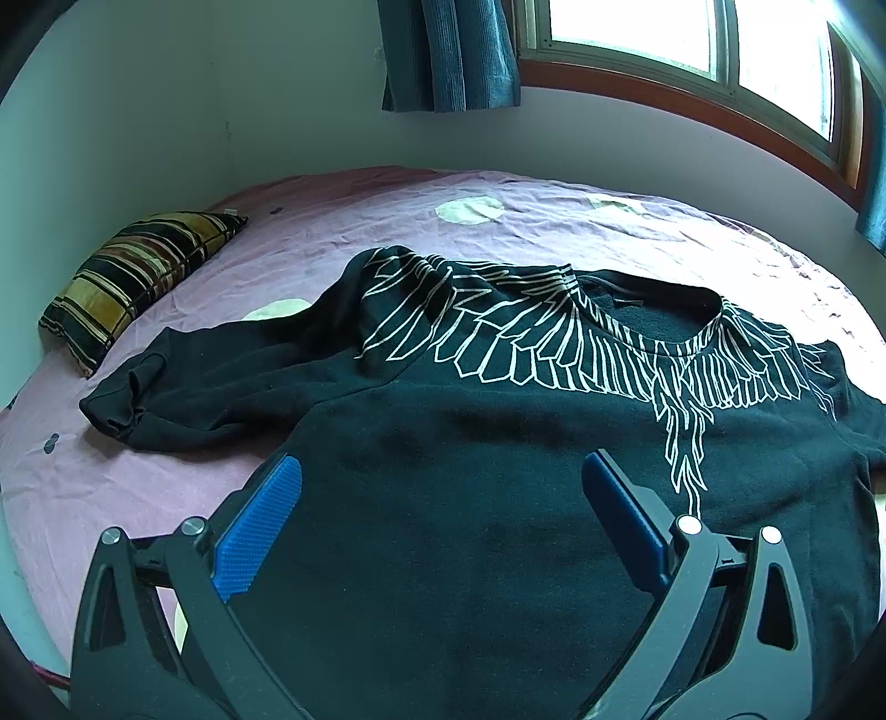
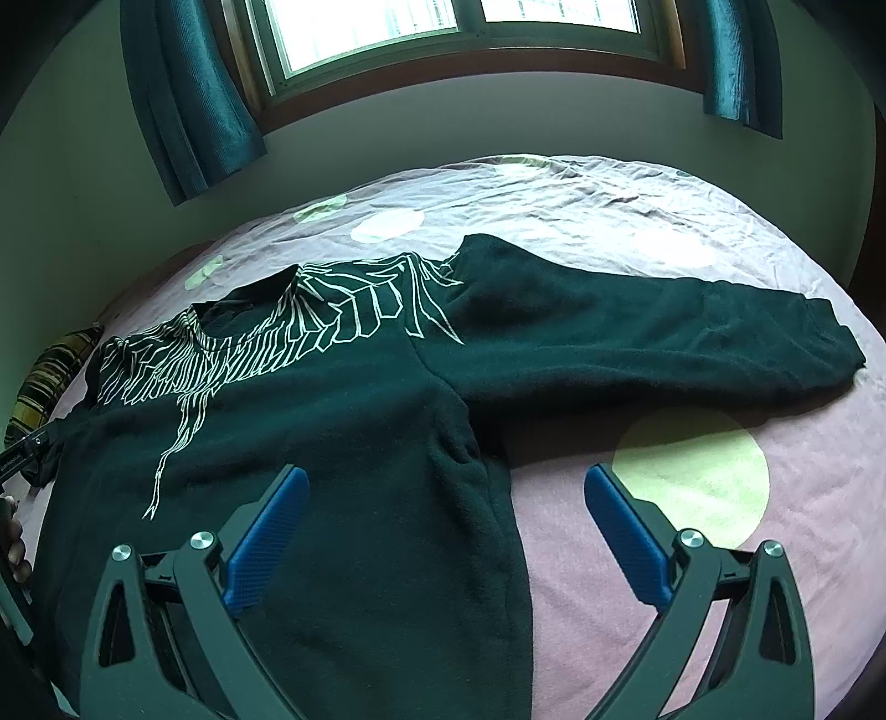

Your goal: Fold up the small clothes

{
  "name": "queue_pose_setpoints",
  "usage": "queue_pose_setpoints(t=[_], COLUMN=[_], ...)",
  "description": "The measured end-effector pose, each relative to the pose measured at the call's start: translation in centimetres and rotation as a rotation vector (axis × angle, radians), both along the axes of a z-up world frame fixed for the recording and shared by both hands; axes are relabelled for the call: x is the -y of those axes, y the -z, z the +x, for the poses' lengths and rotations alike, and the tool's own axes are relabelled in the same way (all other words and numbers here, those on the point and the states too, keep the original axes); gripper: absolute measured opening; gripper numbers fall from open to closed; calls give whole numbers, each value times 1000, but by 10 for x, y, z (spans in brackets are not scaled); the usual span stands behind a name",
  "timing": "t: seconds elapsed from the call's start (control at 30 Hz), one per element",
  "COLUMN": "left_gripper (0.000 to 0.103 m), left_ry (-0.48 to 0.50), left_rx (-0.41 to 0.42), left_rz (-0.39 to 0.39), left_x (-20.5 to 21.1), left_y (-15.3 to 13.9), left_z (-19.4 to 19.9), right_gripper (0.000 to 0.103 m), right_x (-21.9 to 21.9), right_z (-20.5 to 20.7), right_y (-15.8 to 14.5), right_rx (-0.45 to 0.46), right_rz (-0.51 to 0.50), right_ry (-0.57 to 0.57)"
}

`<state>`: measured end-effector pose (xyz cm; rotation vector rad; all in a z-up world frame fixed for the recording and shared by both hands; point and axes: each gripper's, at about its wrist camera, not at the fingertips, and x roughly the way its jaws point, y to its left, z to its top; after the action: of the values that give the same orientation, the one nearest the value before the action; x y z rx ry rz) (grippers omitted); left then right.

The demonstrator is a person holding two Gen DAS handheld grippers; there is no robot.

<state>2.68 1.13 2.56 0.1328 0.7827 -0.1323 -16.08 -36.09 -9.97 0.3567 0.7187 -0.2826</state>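
Daylight enters through the window [image 1: 686, 39] behind the bed [image 1: 332, 232], and its panes are blown out to plain white in both views. The left wrist view is fairly bright and even, with a cool tint on the wall below the window. The right wrist view is dimmer and greenish, with the curtains [image 2: 188, 94] beside the window nearly silhouetted. Away from the window, the black sweatshirt [image 2: 343, 443] swallows detail, and only its white print reads clearly. It casts a soft shadow on the sheet beneath its sleeve. Fisheye distortion bows the bed and window frame, and dark vignetting fills the corners. Focus is sharp throughout, without motion blur.
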Motion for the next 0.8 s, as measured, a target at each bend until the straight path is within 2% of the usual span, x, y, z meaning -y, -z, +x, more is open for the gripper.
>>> queue_pose_setpoints(t=[0.8], left_gripper=[101], left_ry=[-2], left_rx=[-3], left_rz=[25], left_x=[1], left_y=[0], left_z=[-1], right_gripper=[99], right_x=[-2], right_z=[5], right_y=[5], right_rx=[-22], right_rz=[1], right_ry=[-15])
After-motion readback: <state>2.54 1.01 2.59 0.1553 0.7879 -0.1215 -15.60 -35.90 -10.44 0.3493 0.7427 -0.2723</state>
